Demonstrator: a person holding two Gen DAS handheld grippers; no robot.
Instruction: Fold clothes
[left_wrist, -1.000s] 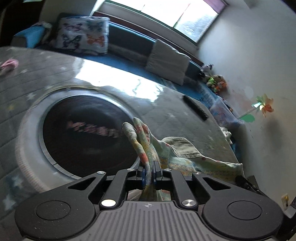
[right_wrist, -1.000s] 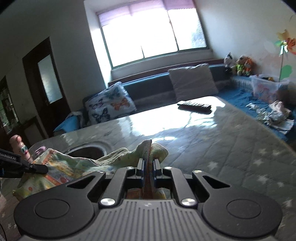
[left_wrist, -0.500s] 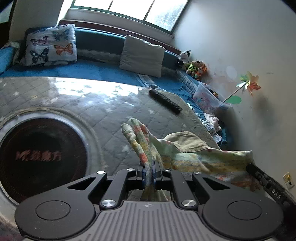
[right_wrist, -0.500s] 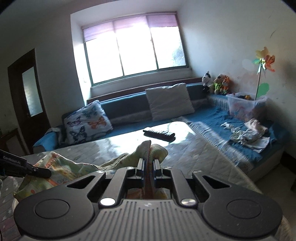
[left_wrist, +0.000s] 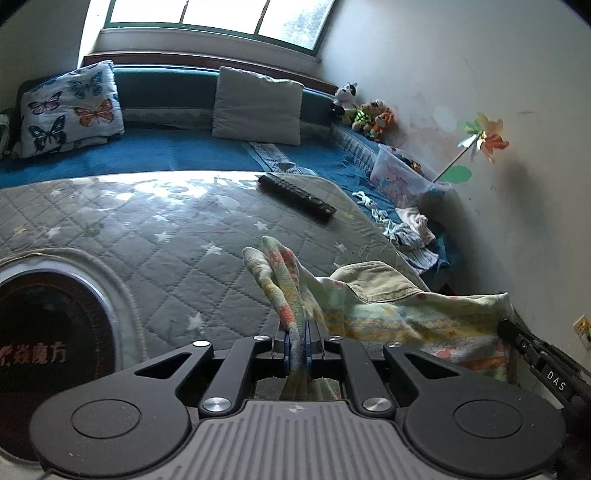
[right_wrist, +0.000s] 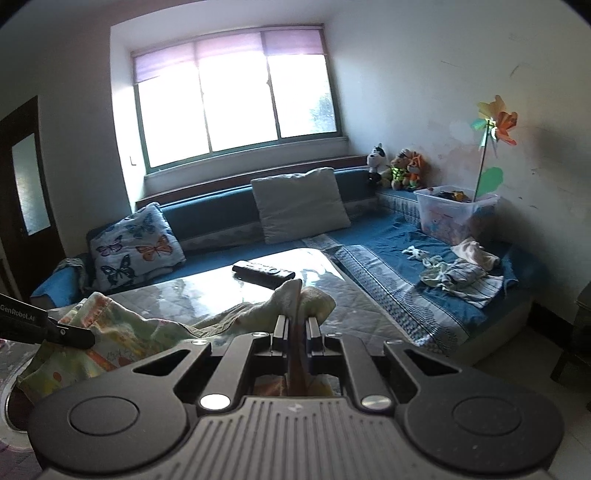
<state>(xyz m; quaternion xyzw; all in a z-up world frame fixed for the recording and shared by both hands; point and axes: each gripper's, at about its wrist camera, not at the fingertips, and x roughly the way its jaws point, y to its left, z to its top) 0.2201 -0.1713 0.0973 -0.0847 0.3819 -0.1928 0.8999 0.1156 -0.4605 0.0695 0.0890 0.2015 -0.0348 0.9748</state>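
Over a quilted grey table (left_wrist: 177, 236), the floral garment (left_wrist: 406, 314) hung stretched between the left gripper (left_wrist: 297, 347) and right gripper (right_wrist: 295, 343), each clamped on an end, its long axis running sideways between them.

Two cushions (right_wrist: 301, 205) (right_wrist: 135, 247), three plush toys (right_wrist: 397, 168), one remote (right_wrist: 264, 273), one pinwheel (right_wrist: 496, 123), one plastic bin (right_wrist: 452, 214)

Sunlit window (right_wrist: 236, 99) above blue sofa (right_wrist: 373, 236)
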